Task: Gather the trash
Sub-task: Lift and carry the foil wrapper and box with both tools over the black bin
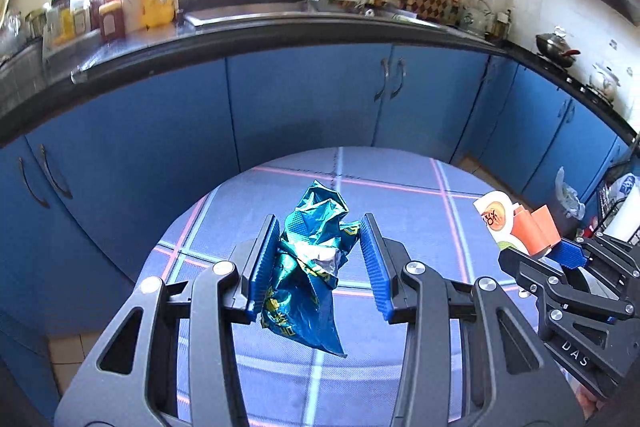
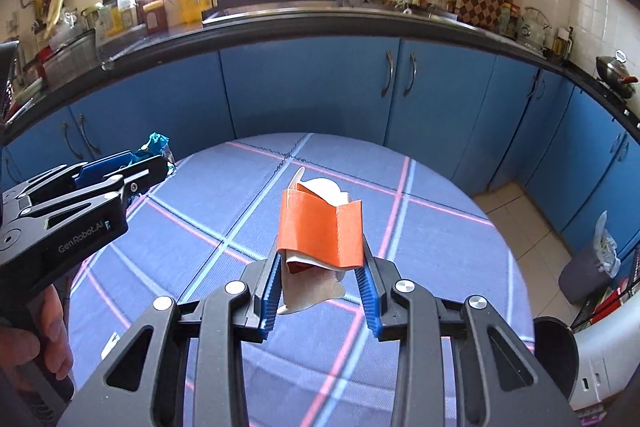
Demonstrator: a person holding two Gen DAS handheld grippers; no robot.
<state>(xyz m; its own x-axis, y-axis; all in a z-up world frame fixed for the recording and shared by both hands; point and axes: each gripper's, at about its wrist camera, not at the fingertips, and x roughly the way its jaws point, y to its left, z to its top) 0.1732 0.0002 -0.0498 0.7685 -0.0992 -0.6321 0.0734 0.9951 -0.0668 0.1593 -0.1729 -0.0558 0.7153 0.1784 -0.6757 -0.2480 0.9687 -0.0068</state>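
Fingers [image 1: 264, 259] angled down pinching wrapper [image 1: 316, 267], carton [image 2: 320, 231] above table [image 2: 460, 247]

Crumpled teal foil wrapper [image 1: 316, 263] and folded orange-white carton [image 2: 320, 227], both aloft above table.

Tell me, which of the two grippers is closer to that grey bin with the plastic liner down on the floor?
Right. The right gripper, holding an orange carton, is on the side of the bin. The left gripper, holding a teal wrapper, sits beyond it, farther away.
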